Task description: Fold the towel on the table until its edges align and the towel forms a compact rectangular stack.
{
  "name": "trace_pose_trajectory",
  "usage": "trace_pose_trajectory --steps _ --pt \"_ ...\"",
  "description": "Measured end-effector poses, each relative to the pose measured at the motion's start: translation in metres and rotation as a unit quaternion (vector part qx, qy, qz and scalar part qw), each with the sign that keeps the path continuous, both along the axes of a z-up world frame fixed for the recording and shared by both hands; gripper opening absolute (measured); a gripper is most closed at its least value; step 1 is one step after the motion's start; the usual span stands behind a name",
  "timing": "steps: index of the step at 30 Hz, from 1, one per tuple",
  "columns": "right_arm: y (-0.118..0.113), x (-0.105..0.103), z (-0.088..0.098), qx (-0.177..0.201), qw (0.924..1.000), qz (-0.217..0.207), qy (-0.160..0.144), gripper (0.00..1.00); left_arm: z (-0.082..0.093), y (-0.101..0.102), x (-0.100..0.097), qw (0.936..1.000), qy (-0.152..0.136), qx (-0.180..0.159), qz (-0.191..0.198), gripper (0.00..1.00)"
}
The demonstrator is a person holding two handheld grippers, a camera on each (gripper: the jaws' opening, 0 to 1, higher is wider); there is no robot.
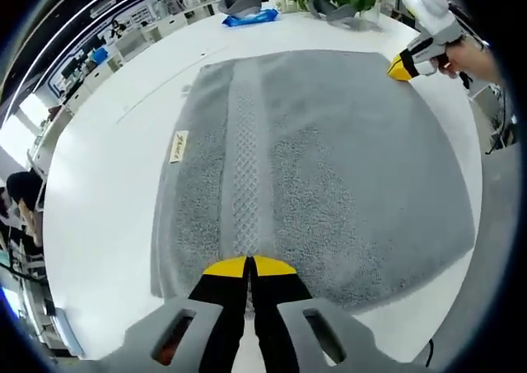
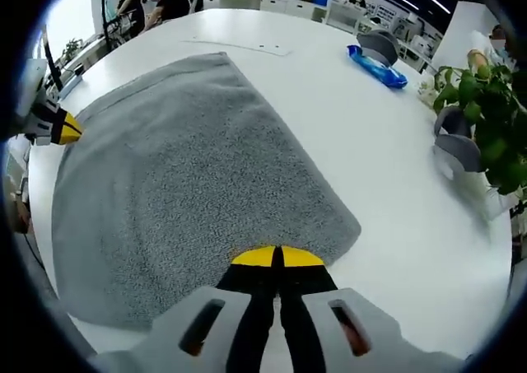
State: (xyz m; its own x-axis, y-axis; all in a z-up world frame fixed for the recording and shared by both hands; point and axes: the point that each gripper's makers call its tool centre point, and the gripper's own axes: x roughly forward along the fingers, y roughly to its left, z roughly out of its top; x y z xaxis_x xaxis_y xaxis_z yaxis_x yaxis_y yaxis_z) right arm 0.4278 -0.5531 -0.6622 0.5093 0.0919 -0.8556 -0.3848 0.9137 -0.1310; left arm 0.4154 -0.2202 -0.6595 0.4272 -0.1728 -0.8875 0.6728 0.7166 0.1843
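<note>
the near edge of the grey towel (image 1: 329,175) runs under the left gripper (image 1: 248,268) in the left gripper view, so the exact contact is hidden; its yellow-tipped fingers (image 1: 224,268) are pressed together at that edge, seemingly pinching the cloth. in the right gripper view the right gripper (image 2: 277,258) likewise has its fingers (image 2: 301,258) closed at a towel (image 2: 189,175) edge near a corner, and whether cloth sits between them is hard to make out. one towel lies spread flat on the white table (image 1: 115,167), with a woven band and a small label (image 1: 177,146) near one side. the two grippers sit at opposite edges: the right gripper (image 1: 401,67) shows at the far corner in the left gripper view, held by a hand (image 1: 469,58), and the left gripper (image 2: 62,128) appears at the far edge in the right gripper view. beyond the towel sit one blue packet (image 2: 376,67), two grey objects (image 2: 379,45) of unclear kind, and one green plant (image 2: 486,118), partly cut off.
</note>
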Motion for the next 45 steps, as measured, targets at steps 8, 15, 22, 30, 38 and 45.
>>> trace_pose_trajectory --steps 8,15,22,30,38,45 --pt "0.000 -0.016 0.000 -0.006 1.0000 0.003 0.001 0.00 0.000 0.000 0.003 0.9998 0.002 0.005 -0.018 0.01" --pt "0.000 -0.027 0.001 -0.008 1.0000 0.004 -0.004 0.00 0.000 -0.001 0.005 0.9992 0.010 0.015 -0.035 0.01" --pt "0.002 -0.038 0.001 -0.005 0.9999 0.008 -0.007 0.00 -0.001 -0.002 0.009 0.9984 0.015 0.026 -0.048 0.01" --pt "0.004 -0.050 0.001 0.001 0.9998 0.014 -0.012 0.00 0.000 -0.002 0.013 0.9979 0.012 0.030 -0.056 0.01" --pt "0.006 -0.059 0.001 0.003 0.9997 0.013 -0.021 0.00 0.000 -0.003 0.021 0.9978 0.013 0.030 -0.058 0.01" --pt "0.007 -0.068 0.001 0.025 0.9994 -0.007 -0.024 0.00 0.000 -0.004 0.029 0.9981 0.009 0.023 -0.057 0.01"
